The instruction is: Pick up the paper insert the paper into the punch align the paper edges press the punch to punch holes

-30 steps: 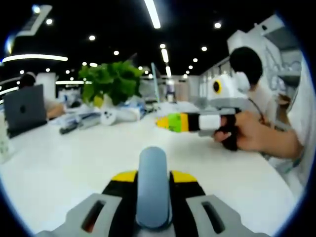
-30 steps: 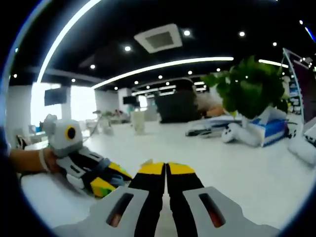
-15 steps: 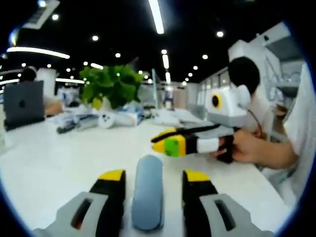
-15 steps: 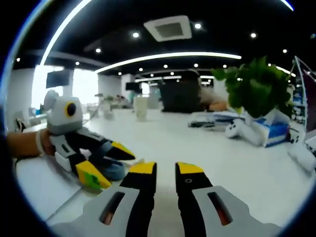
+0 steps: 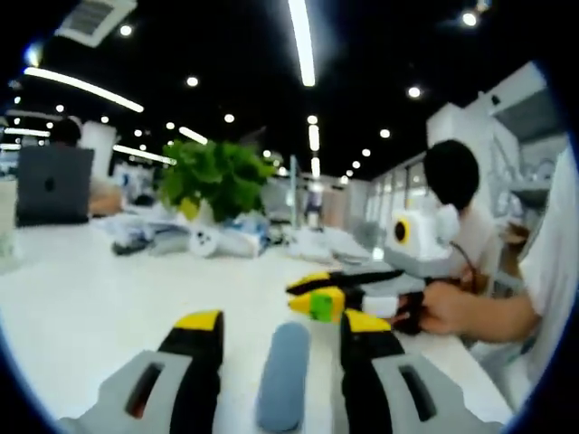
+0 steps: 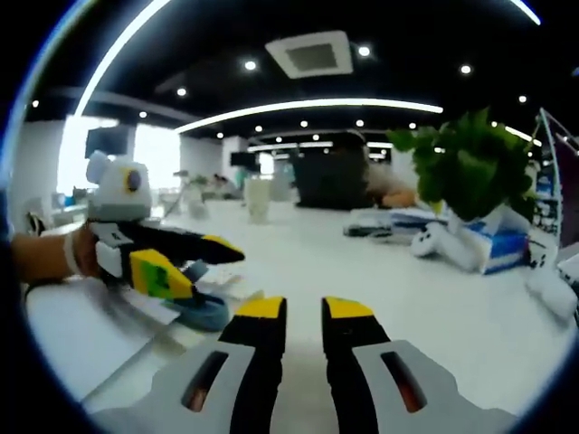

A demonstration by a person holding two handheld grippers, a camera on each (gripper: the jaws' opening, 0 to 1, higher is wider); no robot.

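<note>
Honestly, looks like the pressing part is over: left gripper point(image 5: 282, 330) hovers with jaws spread above the blue punch point(image 5: 282, 374), paper point(image 6: 136, 312) tucked underneath. Right gripper point(image 6: 303, 309) sits slightly parted, holding nothing, nearby.

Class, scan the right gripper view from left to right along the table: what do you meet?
Hand → left gripper above the blue punch → right gripper → white game controller → green plant.

White table point(image 5: 99, 280), blue-grey punch point(image 5: 282, 375) on it, potted plant point(image 5: 215, 176) (far edge), laptop point(image 5: 54, 185)
</note>
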